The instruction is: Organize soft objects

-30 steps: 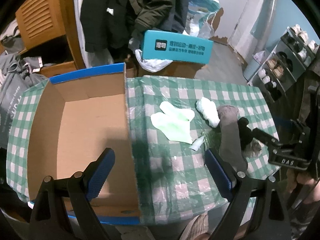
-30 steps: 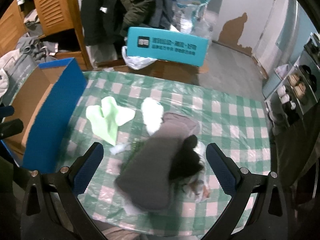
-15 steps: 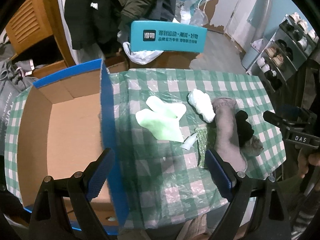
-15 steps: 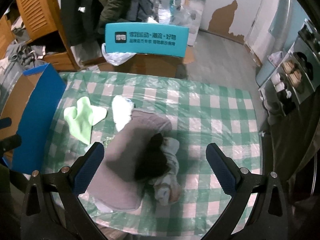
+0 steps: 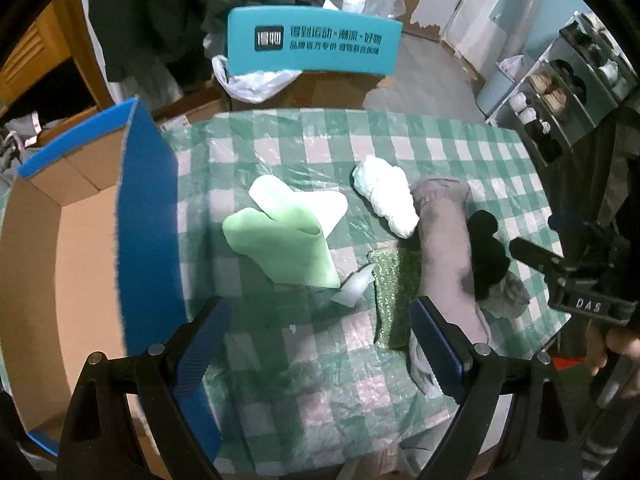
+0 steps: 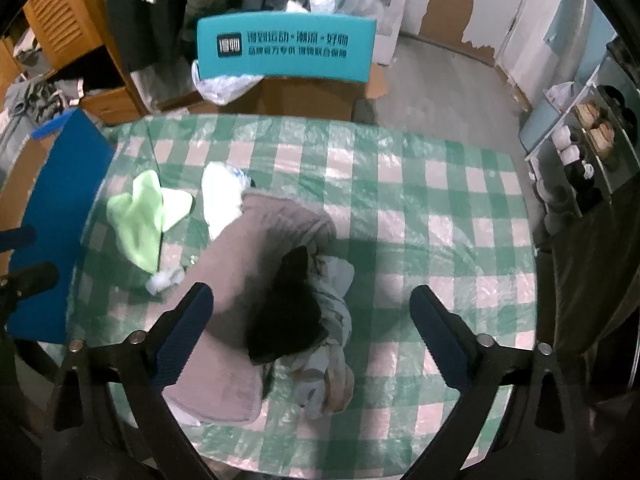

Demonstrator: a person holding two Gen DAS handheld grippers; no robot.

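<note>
Checked tablecloth bears grey sock (right jaws closing).

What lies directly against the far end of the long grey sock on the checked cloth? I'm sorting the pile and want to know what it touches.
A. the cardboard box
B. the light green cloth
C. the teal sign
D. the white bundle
D: in the left wrist view the white bundle lies against the far end of the grey sock, while the light green cloth lies apart, nearer the cardboard box.
</note>
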